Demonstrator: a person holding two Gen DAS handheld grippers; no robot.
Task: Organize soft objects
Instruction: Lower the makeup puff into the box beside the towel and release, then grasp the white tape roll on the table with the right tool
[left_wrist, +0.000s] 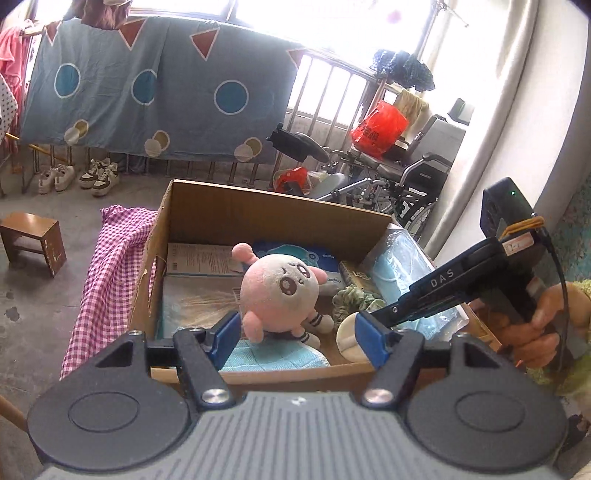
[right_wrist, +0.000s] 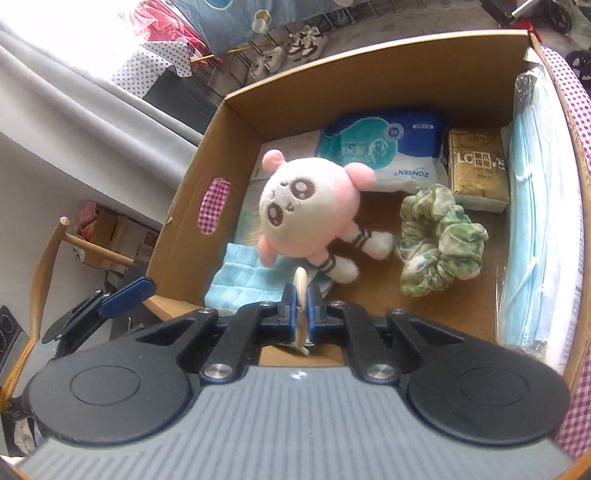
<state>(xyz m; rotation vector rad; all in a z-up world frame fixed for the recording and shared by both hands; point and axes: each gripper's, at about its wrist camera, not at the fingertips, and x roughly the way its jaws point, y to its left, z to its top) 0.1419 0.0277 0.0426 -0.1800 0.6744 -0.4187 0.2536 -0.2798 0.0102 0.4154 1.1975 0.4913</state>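
In my box (right_wrist: 369, 70) the plush toy (right_wrist: 306, 206) lay near the middle, its feet over a folded cloth (right_wrist: 243, 280); a scrunchie (right_wrist: 439, 243) sat to its right; behind — a tissue pack (right_wrist: 384, 147) and a small carton (right_wrist: 476, 170); masks (right_wrist: 535, 221) lined the right wall.

From the left wrist we are looking forward and slightly down along the open left gripper (left_wrist: 299, 338), over the near wall of the box (left_wrist: 258, 210) toward a hung sheet (left_wrist: 147, 92) and the windows beyond. From the right wrist we are looking more steeply down, close above the box's floor, along the right gripper (right_wrist: 303, 306). Both views are sharing the box's inside: the plush (left_wrist: 277, 286), the scrunchie (left_wrist: 351, 302) and the masks (left_wrist: 402, 273). Each view is also catching the other gripper at its edge.
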